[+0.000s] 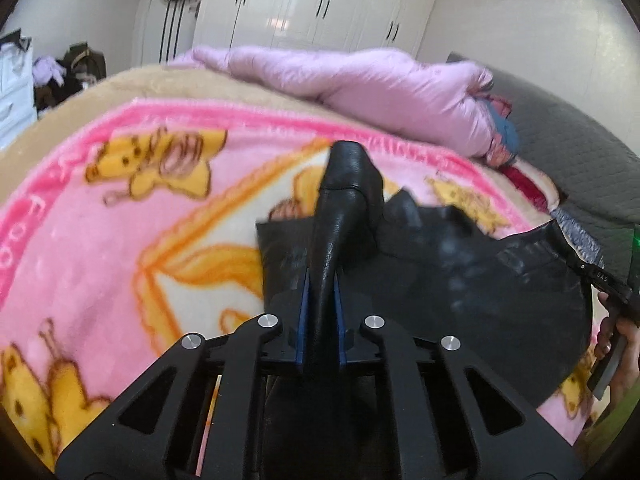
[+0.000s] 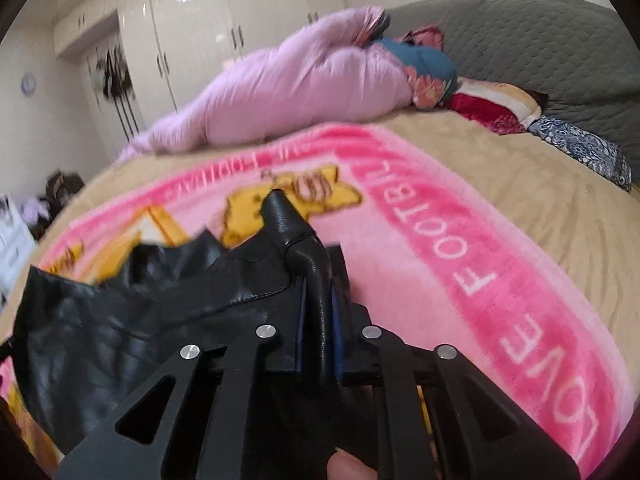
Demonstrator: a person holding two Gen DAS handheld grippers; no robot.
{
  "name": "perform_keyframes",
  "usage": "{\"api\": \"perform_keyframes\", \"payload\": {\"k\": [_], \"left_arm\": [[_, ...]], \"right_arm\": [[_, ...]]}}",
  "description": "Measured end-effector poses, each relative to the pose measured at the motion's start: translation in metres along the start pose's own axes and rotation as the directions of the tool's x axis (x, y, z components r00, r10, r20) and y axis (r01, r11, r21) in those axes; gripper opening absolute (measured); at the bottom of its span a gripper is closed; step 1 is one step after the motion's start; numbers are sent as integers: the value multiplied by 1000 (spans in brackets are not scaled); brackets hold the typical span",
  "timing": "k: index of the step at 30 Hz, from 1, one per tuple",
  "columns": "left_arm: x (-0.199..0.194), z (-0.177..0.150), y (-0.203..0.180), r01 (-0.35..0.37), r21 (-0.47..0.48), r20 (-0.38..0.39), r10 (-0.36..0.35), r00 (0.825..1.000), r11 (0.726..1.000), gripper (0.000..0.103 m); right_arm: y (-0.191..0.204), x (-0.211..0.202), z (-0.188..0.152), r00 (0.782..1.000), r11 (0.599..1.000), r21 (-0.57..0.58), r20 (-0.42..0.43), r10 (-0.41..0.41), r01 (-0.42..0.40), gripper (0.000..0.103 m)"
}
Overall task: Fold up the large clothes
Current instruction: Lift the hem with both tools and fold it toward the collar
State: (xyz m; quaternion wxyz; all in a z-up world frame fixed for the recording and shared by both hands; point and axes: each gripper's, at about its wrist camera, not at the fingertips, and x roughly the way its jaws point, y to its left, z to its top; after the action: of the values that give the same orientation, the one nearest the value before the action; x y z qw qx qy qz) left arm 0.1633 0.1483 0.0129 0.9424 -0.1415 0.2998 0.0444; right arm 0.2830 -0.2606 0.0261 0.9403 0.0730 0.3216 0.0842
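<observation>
Both grippers clamp a black leather garment (image 1: 440, 264) above a bed: the left gripper (image 1: 321, 280) pinches one raised fold, the right gripper (image 2: 318, 292) another, the rest sagging between onto a pink cartoon blanket (image 1: 100, 240); beyond, a lilac quilt (image 2: 280, 92) and white wardrobes (image 1: 320, 4)

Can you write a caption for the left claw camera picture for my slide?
Left claw shut on a black leather garment over a pink cartoon blanket.

Bed (image 2: 520, 184): tan cover, pink cartoon blanket (image 1: 80, 240), lilac duvet (image 2: 280, 92), pillows (image 2: 580, 148).
</observation>
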Motion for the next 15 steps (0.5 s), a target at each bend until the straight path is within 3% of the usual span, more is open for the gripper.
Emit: {"api": "perform_keyframes", "payload": {"k": [9, 15], "left_arm": [[-16, 28, -5, 25, -31, 99, -22, 995, 999, 3], [11, 35, 3, -18, -79, 82, 25, 996, 997, 3]], "right_arm": [[-1, -35, 33, 985, 990, 115, 163, 63, -82, 9], [2, -9, 48, 990, 990, 131, 134, 36, -54, 9]]}}
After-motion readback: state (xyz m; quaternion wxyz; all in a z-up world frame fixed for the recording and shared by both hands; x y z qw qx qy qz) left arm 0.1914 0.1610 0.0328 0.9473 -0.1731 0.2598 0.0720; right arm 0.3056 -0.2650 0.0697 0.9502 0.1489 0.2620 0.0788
